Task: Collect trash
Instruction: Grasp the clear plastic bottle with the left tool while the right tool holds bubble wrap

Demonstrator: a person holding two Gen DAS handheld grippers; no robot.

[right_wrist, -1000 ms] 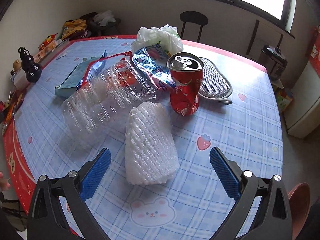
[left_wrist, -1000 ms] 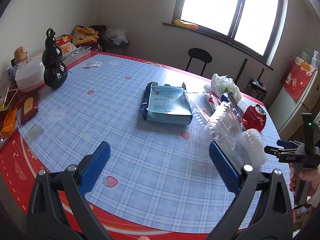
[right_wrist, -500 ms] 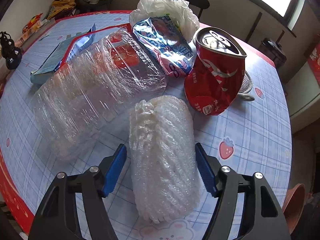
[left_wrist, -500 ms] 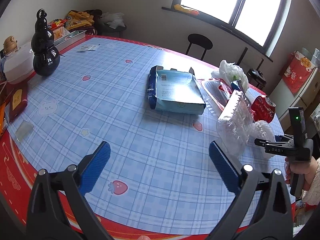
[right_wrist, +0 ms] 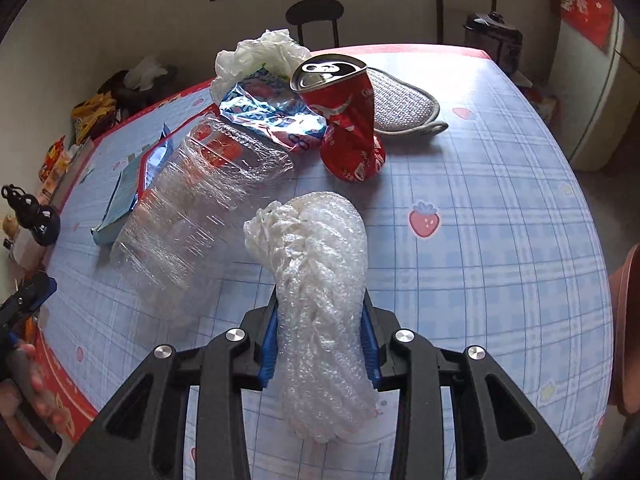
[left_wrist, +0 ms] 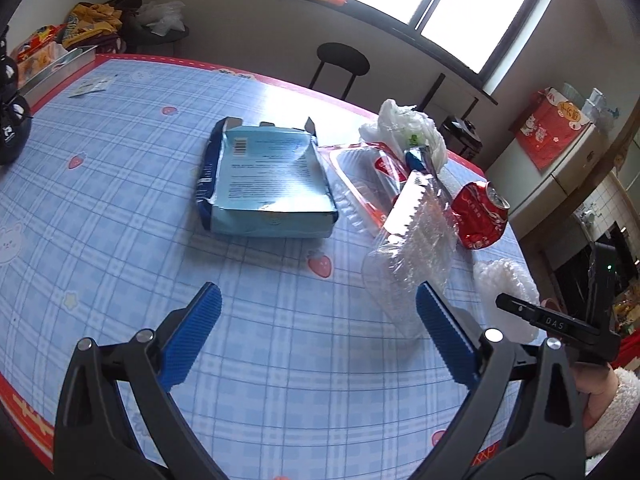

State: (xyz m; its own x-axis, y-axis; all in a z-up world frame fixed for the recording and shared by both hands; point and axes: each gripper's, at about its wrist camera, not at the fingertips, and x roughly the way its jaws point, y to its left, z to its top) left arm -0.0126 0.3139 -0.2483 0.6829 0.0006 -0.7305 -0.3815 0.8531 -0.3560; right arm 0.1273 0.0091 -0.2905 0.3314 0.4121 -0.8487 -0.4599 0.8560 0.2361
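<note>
Right tongs (right_wrist: 320, 344) had just closed on the white foam net (right_wrist: 316, 280), long axis pointing toward the red can (right_wrist: 348, 128); left tongs (left_wrist: 316, 340) gaped apart over the counter (left_wrist: 120, 200).

Gourd bottle (left_wrist: 11, 120): cut off by the left edge in the left view.
Box (right_wrist: 120, 196): mostly hidden behind the clear tray (right_wrist: 200, 208) in the right view.
Box print: too small to read.
Hand (left_wrist: 600, 404): only partly in view.
</note>
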